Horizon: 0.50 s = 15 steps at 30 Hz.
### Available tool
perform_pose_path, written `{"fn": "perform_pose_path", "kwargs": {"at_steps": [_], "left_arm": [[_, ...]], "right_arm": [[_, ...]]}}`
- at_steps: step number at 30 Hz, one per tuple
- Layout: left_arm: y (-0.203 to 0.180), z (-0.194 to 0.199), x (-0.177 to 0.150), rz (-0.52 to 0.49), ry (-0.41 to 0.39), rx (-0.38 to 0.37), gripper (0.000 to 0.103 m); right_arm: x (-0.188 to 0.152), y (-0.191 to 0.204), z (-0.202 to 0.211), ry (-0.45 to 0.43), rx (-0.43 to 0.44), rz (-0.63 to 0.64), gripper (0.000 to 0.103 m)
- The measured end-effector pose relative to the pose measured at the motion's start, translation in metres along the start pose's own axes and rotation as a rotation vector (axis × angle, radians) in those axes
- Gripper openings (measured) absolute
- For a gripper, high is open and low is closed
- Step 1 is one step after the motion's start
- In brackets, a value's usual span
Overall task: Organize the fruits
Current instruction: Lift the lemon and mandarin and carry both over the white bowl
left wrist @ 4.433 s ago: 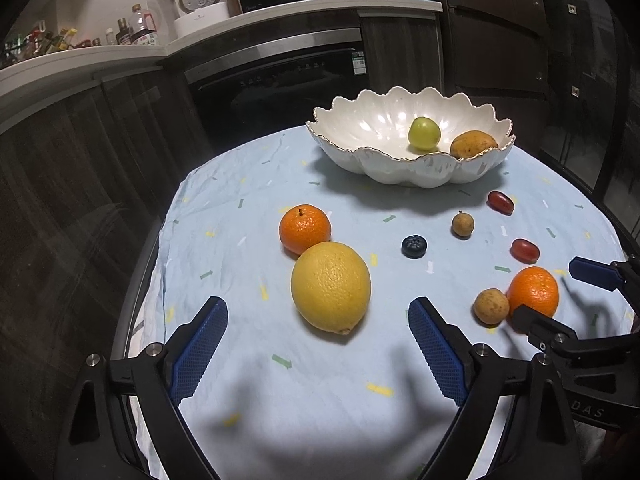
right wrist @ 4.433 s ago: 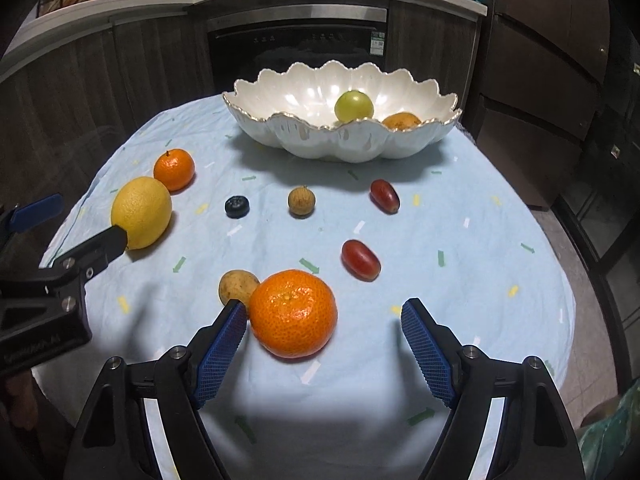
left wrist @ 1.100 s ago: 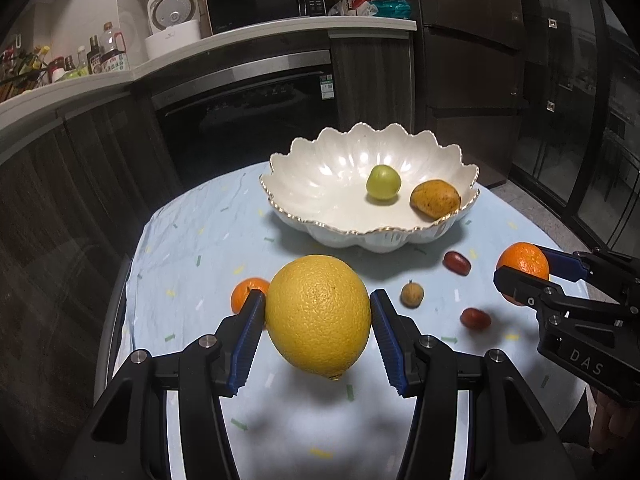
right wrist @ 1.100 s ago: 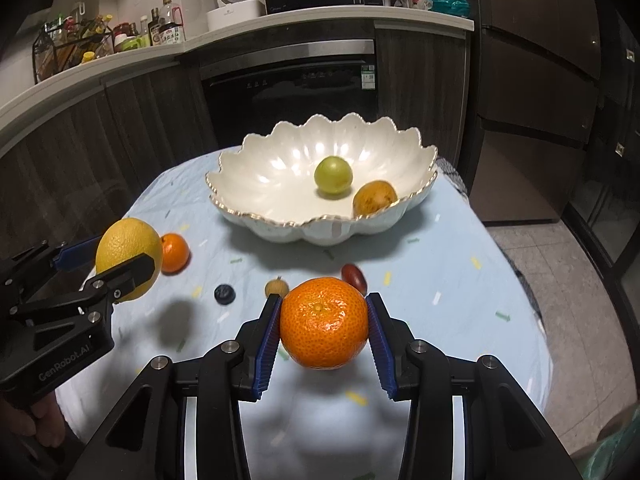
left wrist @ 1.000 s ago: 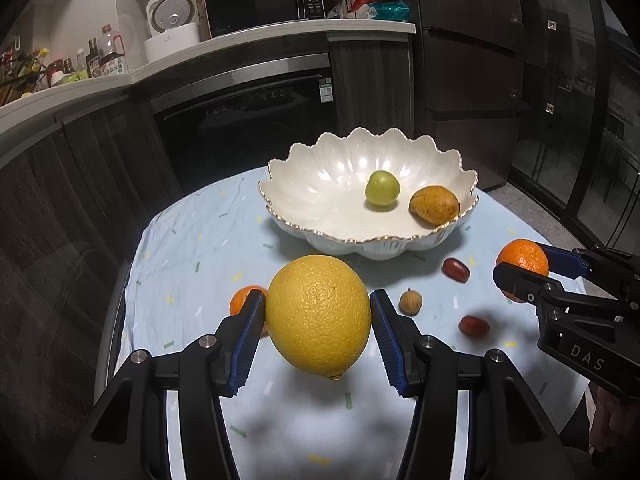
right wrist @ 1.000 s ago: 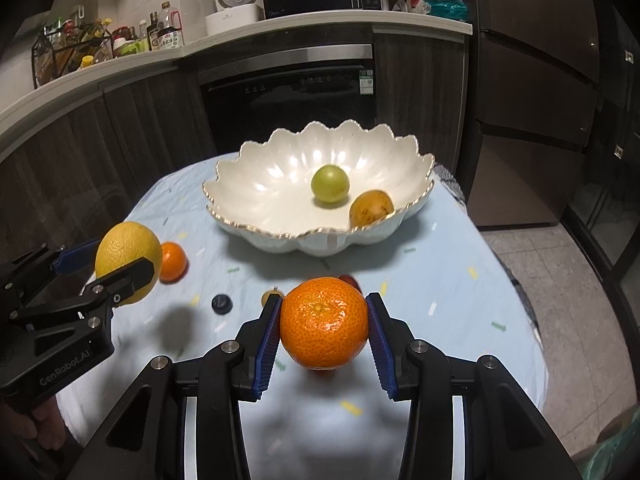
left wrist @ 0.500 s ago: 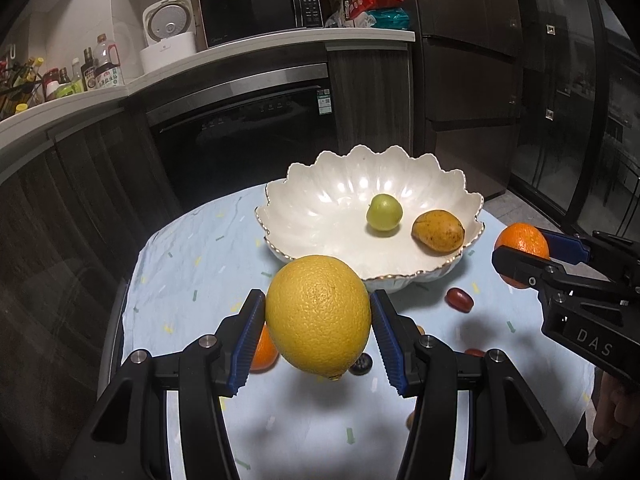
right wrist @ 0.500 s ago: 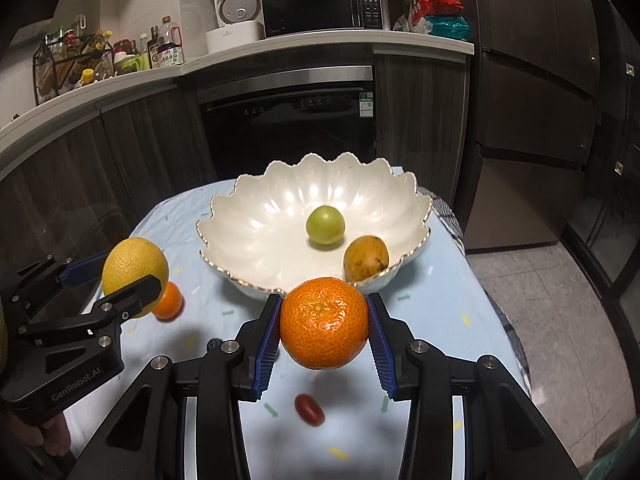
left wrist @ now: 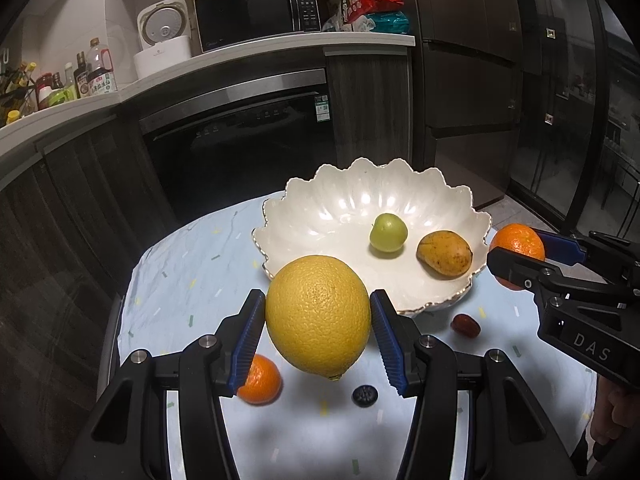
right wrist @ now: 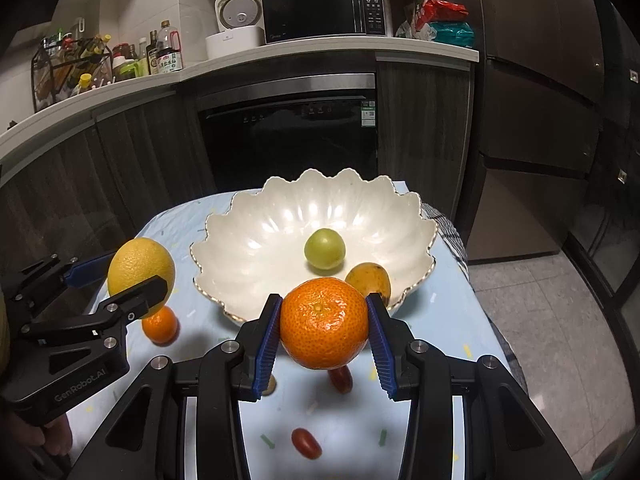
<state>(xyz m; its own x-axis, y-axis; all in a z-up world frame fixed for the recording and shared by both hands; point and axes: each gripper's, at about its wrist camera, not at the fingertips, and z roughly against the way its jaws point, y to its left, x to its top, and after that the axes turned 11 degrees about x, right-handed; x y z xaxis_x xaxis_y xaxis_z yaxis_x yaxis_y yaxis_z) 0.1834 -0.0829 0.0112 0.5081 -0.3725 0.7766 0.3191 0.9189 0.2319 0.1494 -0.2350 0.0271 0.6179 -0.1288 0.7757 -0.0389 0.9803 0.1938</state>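
Observation:
My left gripper (left wrist: pixel 318 338) is shut on a large yellow lemon (left wrist: pixel 318 314), held in the air just before the near rim of the white scalloped bowl (left wrist: pixel 320 208). My right gripper (right wrist: pixel 324 346) is shut on an orange tangerine (right wrist: pixel 324 322), also lifted, at the bowl's (right wrist: pixel 256 236) front rim. Inside the bowl lie a green round fruit (left wrist: pixel 388 232) and a brownish-yellow fruit (left wrist: pixel 444 254). In the right wrist view the left gripper with its lemon (right wrist: pixel 140 272) hangs at the left; in the left wrist view the right gripper's tangerine (left wrist: pixel 518 246) shows at the right.
On the light blue tablecloth (left wrist: pixel 192 280) below lie a small tangerine (left wrist: pixel 260 380), a blueberry (left wrist: pixel 365 395), a red date (left wrist: pixel 465 325), another red date (right wrist: pixel 306 443) and a small brown fruit (right wrist: pixel 270 386). Dark cabinets and an oven stand behind the round table.
Both grippers have carried their fruit up and forward toward the bowl, which now looms larger and lower in each view. The grips on lemon and tangerine are unchanged.

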Motion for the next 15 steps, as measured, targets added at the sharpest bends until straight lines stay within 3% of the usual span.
{"fn": "perform_pose_path", "kwargs": {"at_steps": [15], "left_arm": [[-0.001, -0.025, 0.021, -0.024, -0.003, -0.039, 0.053]], "right_arm": [[0.017, -0.004, -0.017, 0.003, 0.004, -0.008, 0.043]]}}
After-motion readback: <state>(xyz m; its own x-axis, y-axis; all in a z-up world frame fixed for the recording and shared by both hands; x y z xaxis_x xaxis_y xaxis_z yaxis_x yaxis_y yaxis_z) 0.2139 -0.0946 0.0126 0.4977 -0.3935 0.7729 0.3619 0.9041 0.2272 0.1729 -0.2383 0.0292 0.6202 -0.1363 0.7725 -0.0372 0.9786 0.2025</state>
